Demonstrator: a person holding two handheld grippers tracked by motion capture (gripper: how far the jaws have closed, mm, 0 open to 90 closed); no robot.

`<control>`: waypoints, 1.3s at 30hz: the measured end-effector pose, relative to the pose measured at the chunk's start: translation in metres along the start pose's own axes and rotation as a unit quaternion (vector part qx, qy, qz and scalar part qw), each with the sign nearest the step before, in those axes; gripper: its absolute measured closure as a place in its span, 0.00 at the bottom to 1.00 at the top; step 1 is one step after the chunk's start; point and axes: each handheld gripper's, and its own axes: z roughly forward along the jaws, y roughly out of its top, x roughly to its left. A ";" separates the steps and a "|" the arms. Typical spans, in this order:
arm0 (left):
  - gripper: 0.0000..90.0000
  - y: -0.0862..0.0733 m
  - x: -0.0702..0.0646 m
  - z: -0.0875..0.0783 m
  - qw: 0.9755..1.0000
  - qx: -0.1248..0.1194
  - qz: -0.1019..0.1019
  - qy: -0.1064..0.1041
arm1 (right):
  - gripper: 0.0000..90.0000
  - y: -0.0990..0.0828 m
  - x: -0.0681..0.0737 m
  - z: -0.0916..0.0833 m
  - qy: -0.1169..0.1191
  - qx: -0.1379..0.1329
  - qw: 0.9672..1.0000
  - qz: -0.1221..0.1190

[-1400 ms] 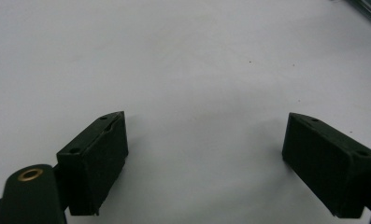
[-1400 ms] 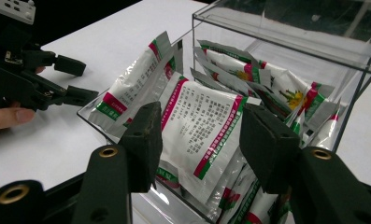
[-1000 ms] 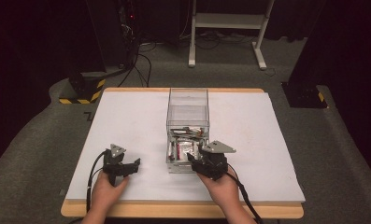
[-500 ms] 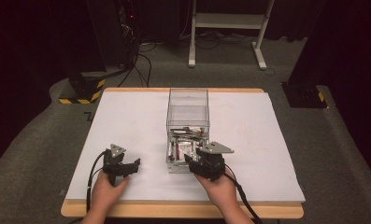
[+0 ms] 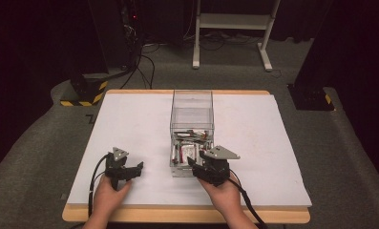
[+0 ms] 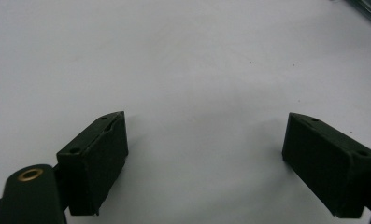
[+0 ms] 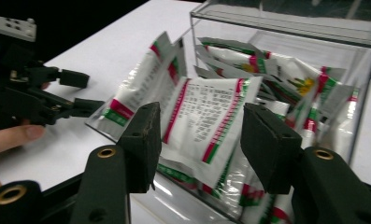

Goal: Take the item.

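A clear plastic box (image 5: 192, 107) stands mid-table with its drawer (image 5: 177, 171) pulled out toward me. The drawer holds several white sachets (image 5: 189, 151) with red and green print. My right gripper (image 5: 195, 167) sits at the drawer's front right corner, angled in toward it. In the right gripper view its jaws (image 7: 201, 112) stand partly apart just over the drawer's front rim, with a tilted sachet (image 7: 206, 121) behind the gap and no pad pressing on it. My left gripper (image 5: 135, 171) rests open on the white tabletop left of the drawer, and its jaws (image 6: 206, 140) have only bare table between them.
The white tabletop (image 5: 130, 124) stretches wide to the left and right of the box. The box's clear shell (image 7: 286, 23) rises behind the sachets. My left gripper (image 7: 57, 91) lies close to the drawer's left side. Black stands and cables sit on the floor beyond the table.
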 end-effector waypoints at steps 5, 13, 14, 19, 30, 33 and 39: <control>0.16 0.000 0.000 0.000 1.000 0.000 0.000 0.000 | 0.47 -0.001 -0.006 0.004 -0.001 0.021 1.000 0.015; 0.16 0.000 0.000 0.000 1.000 0.000 0.000 0.000 | 0.49 0.000 -0.003 0.008 0.005 0.026 1.000 0.015; 0.16 0.000 0.000 0.000 1.000 0.000 0.000 0.000 | 0.50 0.000 -0.003 0.008 0.007 0.025 1.000 0.015; 0.16 0.000 0.000 0.000 1.000 0.000 0.000 0.000 | 0.52 0.002 0.001 0.008 0.021 0.019 1.000 0.013; 0.16 0.000 0.000 0.000 1.000 0.000 0.000 0.000 | 0.71 0.002 0.011 0.012 0.021 0.020 1.000 -0.006; 0.16 0.000 0.000 0.000 1.000 0.000 0.000 0.000 | 0.81 0.004 0.011 0.012 0.019 0.017 1.000 -0.014; 0.16 0.000 0.000 0.000 1.000 0.000 0.000 0.001 | 0.87 0.005 0.010 0.014 0.024 0.020 0.999 -0.018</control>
